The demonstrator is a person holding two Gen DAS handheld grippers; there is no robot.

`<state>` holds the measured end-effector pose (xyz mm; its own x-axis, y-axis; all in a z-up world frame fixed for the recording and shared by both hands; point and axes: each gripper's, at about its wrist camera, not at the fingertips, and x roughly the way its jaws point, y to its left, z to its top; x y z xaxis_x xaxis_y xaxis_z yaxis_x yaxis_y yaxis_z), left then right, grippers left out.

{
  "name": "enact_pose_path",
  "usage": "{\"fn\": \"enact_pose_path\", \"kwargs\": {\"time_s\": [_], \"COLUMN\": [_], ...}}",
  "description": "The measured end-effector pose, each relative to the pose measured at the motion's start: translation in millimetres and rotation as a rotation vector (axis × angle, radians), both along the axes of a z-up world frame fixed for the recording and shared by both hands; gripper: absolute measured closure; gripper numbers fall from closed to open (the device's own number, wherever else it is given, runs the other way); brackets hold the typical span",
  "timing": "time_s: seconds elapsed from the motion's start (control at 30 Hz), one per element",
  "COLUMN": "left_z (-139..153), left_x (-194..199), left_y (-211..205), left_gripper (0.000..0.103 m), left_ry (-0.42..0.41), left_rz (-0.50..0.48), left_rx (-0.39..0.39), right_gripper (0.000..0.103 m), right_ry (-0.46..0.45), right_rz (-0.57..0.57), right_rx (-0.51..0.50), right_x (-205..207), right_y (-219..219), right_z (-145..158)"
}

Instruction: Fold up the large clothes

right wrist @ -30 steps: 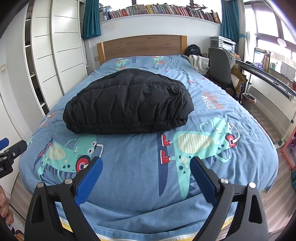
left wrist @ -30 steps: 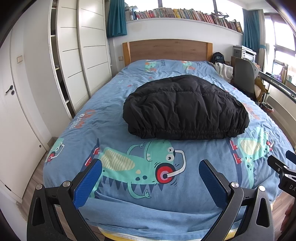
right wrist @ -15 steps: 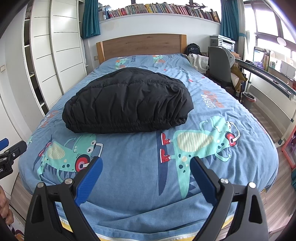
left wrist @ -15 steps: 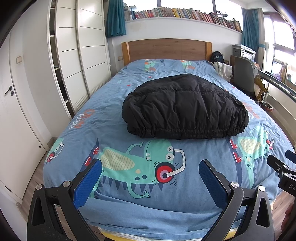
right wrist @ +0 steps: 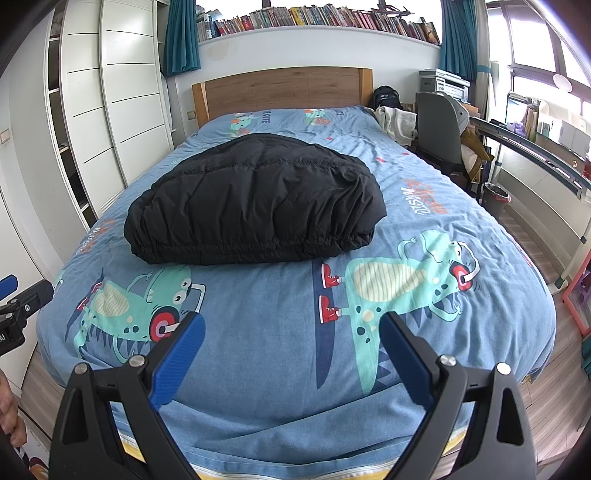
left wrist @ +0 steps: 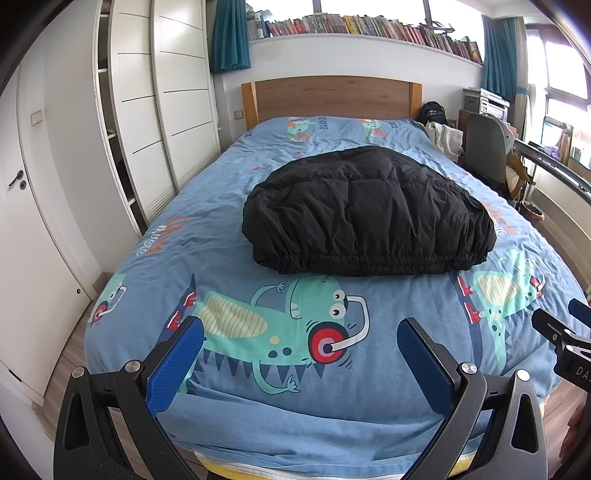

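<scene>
A black puffy jacket (left wrist: 365,214) lies folded in a compact mound in the middle of the bed (left wrist: 229,206), its elastic hem toward me. It also shows in the right wrist view (right wrist: 255,199). My left gripper (left wrist: 300,332) is open and empty, held over the foot of the bed, well short of the jacket. My right gripper (right wrist: 291,325) is open and empty too, also over the foot of the bed, apart from the jacket. Each gripper's tip shows at the edge of the other's view.
The bed has a blue dinosaur-print cover and a wooden headboard (left wrist: 332,96). White wardrobes (left wrist: 159,110) stand along the left. A grey chair (right wrist: 439,133) with clothes, a desk and a bin (right wrist: 495,199) stand on the right. A shelf of books (right wrist: 314,18) runs above.
Both grippers have drifted slightly; the jacket and the open jaws are unchanged.
</scene>
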<state>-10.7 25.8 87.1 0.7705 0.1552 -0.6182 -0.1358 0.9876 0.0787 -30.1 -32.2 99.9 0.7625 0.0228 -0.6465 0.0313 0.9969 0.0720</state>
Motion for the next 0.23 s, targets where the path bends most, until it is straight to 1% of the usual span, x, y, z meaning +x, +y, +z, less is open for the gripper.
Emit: {"fn": "enact_pose_path", "kwargs": {"time_s": [0.23], "left_z": [-1.5], "left_x": [-0.2], "left_y": [2.4], "left_gripper": [0.0], "left_ry": [0.003], "left_rz": [-0.005], "left_rx": [-0.006], "right_gripper": [0.007], "right_ry": [0.0], "right_rz": [0.0], "right_rx": [0.0], "right_x": [-0.3], "right_y": [-0.7], "right_z": [0.3]}}
